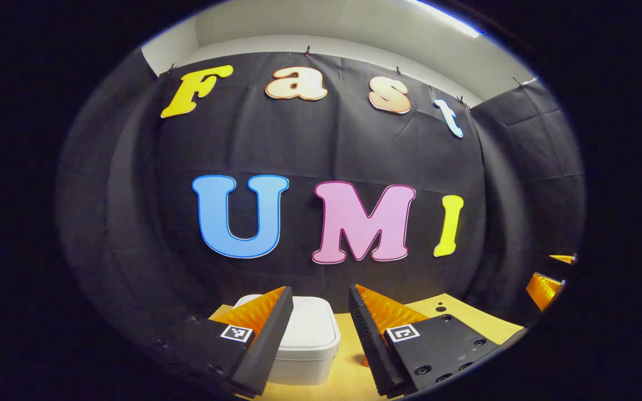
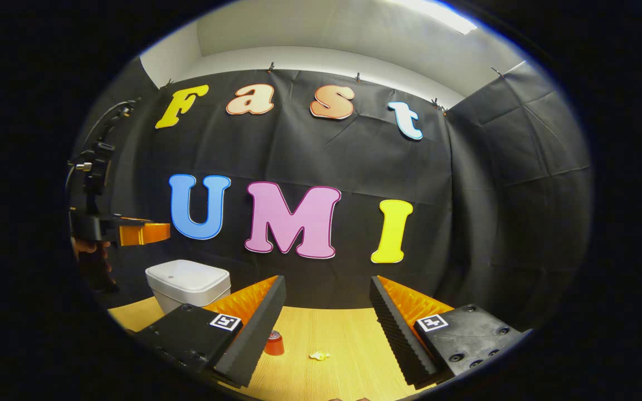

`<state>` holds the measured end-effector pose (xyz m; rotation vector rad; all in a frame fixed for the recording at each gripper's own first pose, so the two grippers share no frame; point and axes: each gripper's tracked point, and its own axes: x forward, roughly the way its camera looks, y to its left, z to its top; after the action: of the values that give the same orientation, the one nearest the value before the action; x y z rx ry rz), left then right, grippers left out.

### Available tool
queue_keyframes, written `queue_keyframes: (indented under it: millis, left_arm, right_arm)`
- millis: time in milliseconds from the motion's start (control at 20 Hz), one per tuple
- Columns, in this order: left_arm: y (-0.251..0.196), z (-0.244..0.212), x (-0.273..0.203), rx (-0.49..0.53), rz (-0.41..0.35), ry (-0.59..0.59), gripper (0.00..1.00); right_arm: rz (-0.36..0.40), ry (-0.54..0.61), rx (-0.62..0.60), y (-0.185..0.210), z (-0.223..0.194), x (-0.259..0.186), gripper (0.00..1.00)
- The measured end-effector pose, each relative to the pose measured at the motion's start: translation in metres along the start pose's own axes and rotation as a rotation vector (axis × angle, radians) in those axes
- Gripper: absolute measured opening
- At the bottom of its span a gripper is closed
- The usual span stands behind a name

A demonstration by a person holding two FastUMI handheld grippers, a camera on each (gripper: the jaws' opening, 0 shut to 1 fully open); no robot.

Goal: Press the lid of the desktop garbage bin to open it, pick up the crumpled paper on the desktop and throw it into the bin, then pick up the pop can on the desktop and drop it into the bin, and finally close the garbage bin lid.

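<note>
The white garbage bin stands on the wooden table with its lid down, just below and ahead of my left gripper, which is open and holds nothing. In the right gripper view the bin sits at the left, and the left gripper hovers above it, apart from the lid. My right gripper is open and empty above the table. Between its fingers, farther off, lie the red pop can and the small crumpled paper. The right gripper also shows at the far right edge of the left gripper view.
The wooden table runs back to the black cloth wall. A hand holds the left gripper's handle at the left edge. Two small dark holes mark the tabletop to the right of the bin.
</note>
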<state>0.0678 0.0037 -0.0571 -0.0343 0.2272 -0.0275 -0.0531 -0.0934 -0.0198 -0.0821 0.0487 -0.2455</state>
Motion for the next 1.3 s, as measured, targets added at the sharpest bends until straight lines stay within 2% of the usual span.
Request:
queue_keyframes:
  millis: [100,150,300,400,450,800,1000,1300]
  left_arm:
    - [0.006,-0.002,0.015,0.001,0.009,0.010,0.60]
    - [0.012,-0.004,0.024,0.007,0.027,0.014,0.48]
    - [0.022,-0.027,0.054,0.000,0.055,0.074,0.31]
    - [0.033,-0.044,0.069,0.003,0.081,0.121,0.16]
    - [0.032,-0.050,0.074,-0.003,0.070,0.140,0.10]
    - [0.037,-0.101,0.069,-0.063,-0.003,0.288,0.06]
    - [0.056,-0.118,0.068,-0.010,0.037,0.314,0.06]
    - [0.070,-0.141,0.065,-0.017,0.063,0.362,0.06]
  right_arm:
    - [0.010,0.016,-0.010,0.001,-0.009,0.000,0.98]
    - [0.011,0.021,-0.008,0.001,-0.011,0.000,0.98]
    - [0.007,0.032,-0.012,-0.001,-0.023,0.004,0.98]
    - [0.018,0.055,-0.017,0.001,-0.033,0.008,0.98]
    - [0.020,0.061,-0.015,0.001,-0.035,0.010,0.98]
    - [0.046,0.090,-0.008,0.006,-0.047,0.020,0.98]
    - [0.046,0.109,0.006,0.003,-0.054,0.024,0.98]
    - [0.057,0.138,0.002,0.006,-0.063,0.026,0.98]
